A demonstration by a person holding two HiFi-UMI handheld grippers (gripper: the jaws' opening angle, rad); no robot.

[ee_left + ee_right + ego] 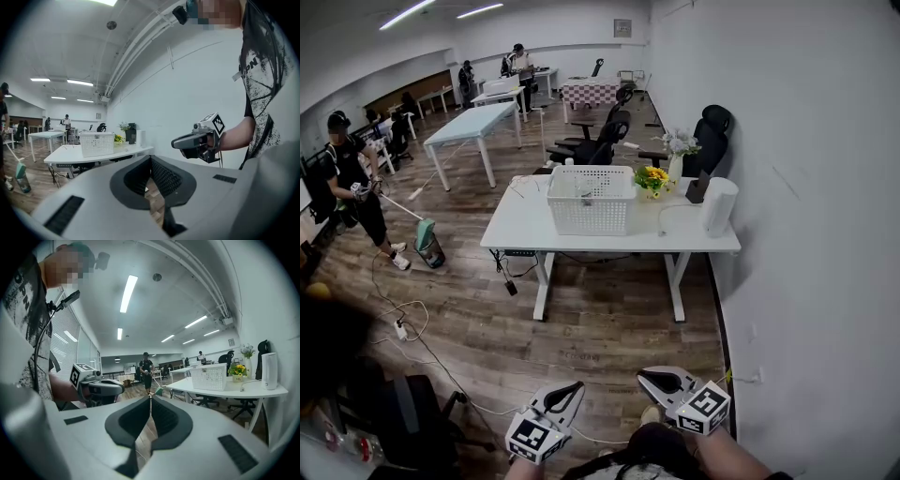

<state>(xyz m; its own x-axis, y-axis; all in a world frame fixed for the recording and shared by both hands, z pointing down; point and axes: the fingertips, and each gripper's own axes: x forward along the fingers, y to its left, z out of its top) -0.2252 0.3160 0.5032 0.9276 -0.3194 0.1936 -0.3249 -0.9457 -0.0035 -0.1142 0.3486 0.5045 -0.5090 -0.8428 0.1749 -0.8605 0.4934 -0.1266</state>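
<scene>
Far ahead of your left gripper [577,384] and well off to its left, a person [349,178] stands on the wood floor [609,328] with a mop [427,246]; nearer, to the left of that gripper and below it, sits a black office chair [417,412]; a white cable [441,364] runs over the boards from a power strip [398,328] towards the left gripper and lies on the floor beneath it, closer to it than anything else.

Your left gripper hangs in the air over the floor, jaws brought together at the tips with nothing between them; only floorboards show through the gap behind the pads. Just to its right, apart from it and at about the same height, your right gripper [642,375] is likewise closed to a hairline slit and empty; neither gripper touches anything.

Well ahead of both grippers stands a white table [520,230]; on it, straight ahead of the pair, rests a white mesh basket [591,202]; to the right of the basket stand yellow flowers [653,178], then a white cylinder [719,204] near the table's right end; the white wall [806,244] runs close along the right gripper's right side.
</scene>
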